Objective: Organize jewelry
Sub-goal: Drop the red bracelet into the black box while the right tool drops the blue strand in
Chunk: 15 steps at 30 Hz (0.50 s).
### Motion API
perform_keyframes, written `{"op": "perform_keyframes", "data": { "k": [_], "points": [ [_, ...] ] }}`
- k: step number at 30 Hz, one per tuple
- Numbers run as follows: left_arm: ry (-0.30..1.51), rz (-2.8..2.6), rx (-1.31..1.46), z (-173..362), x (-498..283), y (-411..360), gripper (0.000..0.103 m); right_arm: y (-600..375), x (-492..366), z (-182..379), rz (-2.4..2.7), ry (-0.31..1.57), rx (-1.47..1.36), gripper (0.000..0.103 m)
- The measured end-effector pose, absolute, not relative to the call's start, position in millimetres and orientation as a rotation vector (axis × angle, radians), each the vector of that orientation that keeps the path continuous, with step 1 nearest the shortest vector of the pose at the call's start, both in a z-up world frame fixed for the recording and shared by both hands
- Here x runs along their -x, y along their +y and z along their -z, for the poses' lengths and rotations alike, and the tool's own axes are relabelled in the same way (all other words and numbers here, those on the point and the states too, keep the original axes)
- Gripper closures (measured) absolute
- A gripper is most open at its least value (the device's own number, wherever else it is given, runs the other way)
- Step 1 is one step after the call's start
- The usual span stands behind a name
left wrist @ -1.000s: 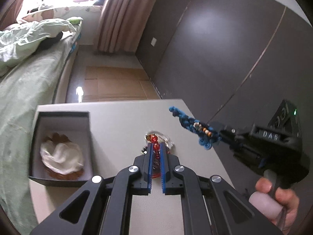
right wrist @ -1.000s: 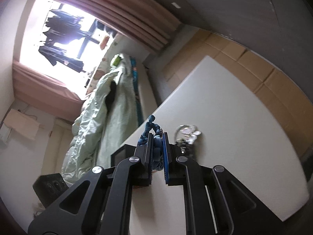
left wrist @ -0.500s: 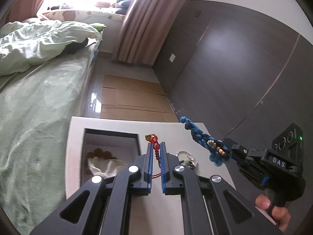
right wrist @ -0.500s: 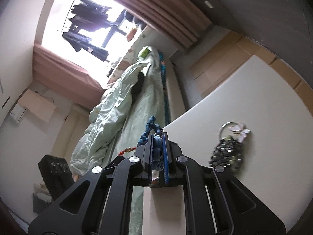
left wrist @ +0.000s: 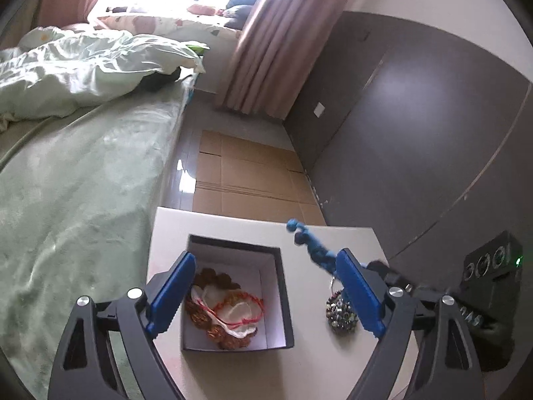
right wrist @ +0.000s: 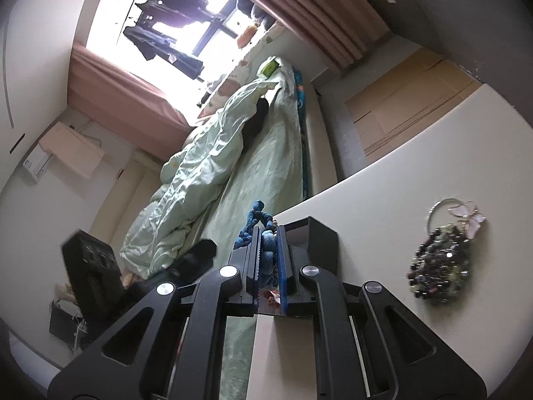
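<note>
Now the left gripper (left wrist: 263, 295) is hanging over the box (left wrist: 281, 286), its jaws just sprung wide and empty, red bracelet (left wrist: 243, 310) lying inside; beside it to the right, the right gripper (right wrist: 268, 260) is clamping the blue bracelet (right wrist: 255, 215), its length pointing forward along the fingers.

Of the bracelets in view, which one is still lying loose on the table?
The dark beaded bracelet with the butterfly charm. The red string bracelet already lies inside the box, and the blue braided bracelet is clamped in the right gripper.
</note>
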<state>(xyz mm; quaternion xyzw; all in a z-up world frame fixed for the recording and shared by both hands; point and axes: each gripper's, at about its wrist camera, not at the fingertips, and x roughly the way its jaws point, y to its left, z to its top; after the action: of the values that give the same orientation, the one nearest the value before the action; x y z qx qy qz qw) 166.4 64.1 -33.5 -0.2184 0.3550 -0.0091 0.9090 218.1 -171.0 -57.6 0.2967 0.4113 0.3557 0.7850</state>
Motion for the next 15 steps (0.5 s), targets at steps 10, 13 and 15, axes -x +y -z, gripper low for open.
{"op": "perform_keyframes", "data": {
  "k": [10, 13, 15],
  "points": [
    [0.724, -0.026, 0.541, 33, -166, 106, 0.021, -112, -221, 73, -0.805, 1.002, -0.495, 0.091],
    [0.725, -0.023, 0.552, 33, -164, 110, 0.021, -110, -217, 77, -0.771, 1.009, -0.449, 0.064],
    [0.725, -0.023, 0.551, 32, -163, 111, 0.021, -118, -213, 73, -0.740, 0.974, -0.448, 0.024]
  ]
}}
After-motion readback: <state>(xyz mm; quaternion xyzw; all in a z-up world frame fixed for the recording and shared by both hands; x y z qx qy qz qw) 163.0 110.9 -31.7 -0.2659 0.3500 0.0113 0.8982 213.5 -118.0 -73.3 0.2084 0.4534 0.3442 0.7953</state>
